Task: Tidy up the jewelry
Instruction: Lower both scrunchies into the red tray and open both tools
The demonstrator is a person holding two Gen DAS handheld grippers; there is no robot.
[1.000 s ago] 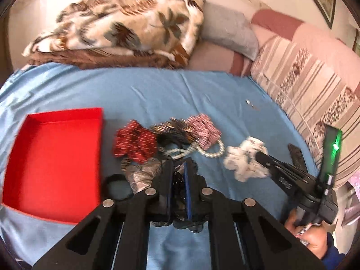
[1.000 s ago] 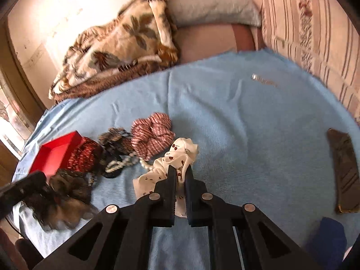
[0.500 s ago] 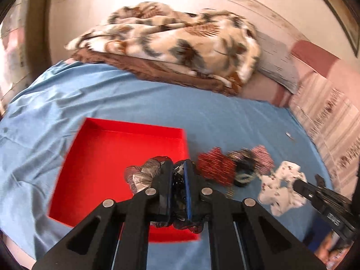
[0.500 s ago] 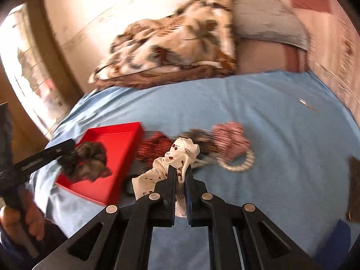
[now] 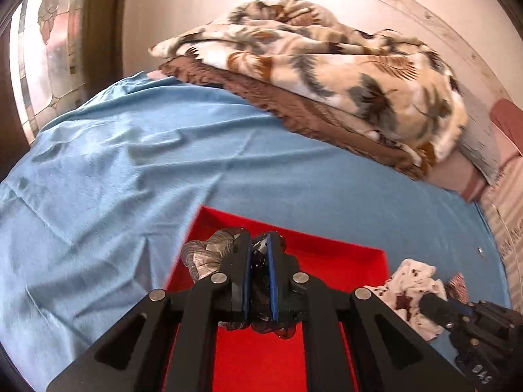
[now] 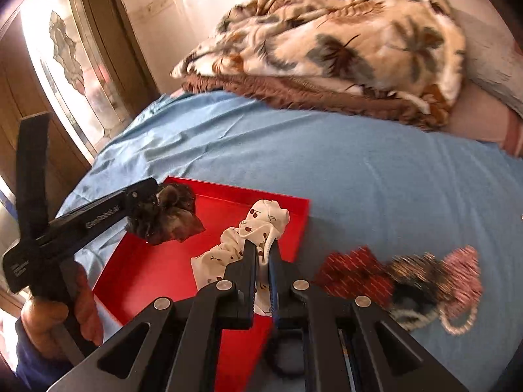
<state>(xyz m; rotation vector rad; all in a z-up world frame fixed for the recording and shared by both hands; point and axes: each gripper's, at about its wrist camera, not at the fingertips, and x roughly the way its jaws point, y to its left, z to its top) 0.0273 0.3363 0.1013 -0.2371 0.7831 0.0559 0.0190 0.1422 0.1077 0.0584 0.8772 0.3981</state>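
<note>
Now both jaws grip scrunchies, dark (image 5: 209,256) left, white (image 6: 258,228) right, over red tray (image 6: 157,271).

My left matte-black plastic two-finger gripper (image 5: 260,245) has blue pads lining the inner faces of its fingers, silver round screws at the linkage pivots and triangular cut-outs behind them. My right matte-black gripper (image 6: 261,248) is built alike. White lettering runs along the left one's side, and behind its handle my dark blue sleeve (image 6: 29,362) shows.
</note>
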